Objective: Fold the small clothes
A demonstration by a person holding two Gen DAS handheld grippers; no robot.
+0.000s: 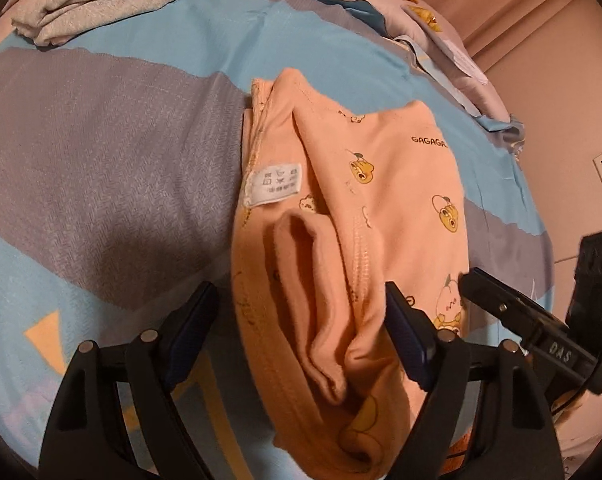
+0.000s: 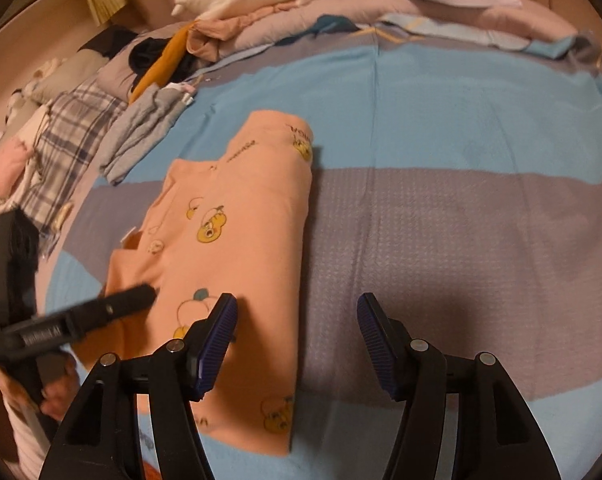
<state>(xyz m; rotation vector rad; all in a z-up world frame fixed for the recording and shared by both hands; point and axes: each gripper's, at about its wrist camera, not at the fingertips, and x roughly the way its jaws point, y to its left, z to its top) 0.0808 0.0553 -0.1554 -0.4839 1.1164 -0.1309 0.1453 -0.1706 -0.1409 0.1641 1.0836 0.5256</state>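
Nearly Folded: Peach Garment Awaiting Its Last Fold

Left wrist view. Left tool [image 1: 301,320] stands with jaws wide apart, gripping nothing. The peach garment [image 1: 341,240] lies on the bed [image 1: 101,152] directly between and ahead of its fingers, which straddle the near end of the cloth. A rolled cuff [image 1: 309,300] and a white care label [image 1: 275,183] face up on the left portion, so that side is not yet tidy. The other tool's finger reaches in from the right and appears to touch the garment's right edge. A grey folded pile [image 1: 101,0] lies far ahead to the left.

Right wrist view. Right tool [image 2: 297,340] is also spread open and empty. Its left finger [image 2: 217,340] sits over the garment's near right portion; its right finger is over bare bed cover. The garment lies ahead and left of this tool as a long, narrow rectangle with a straight right edge. Other clothes [image 2: 73,136] are stacked far ahead to the left.

Assessment. Lengthwise folds appear done. Judged remaining: flattening the cuff side, a crosswise fold, then moving the piece to the stack.
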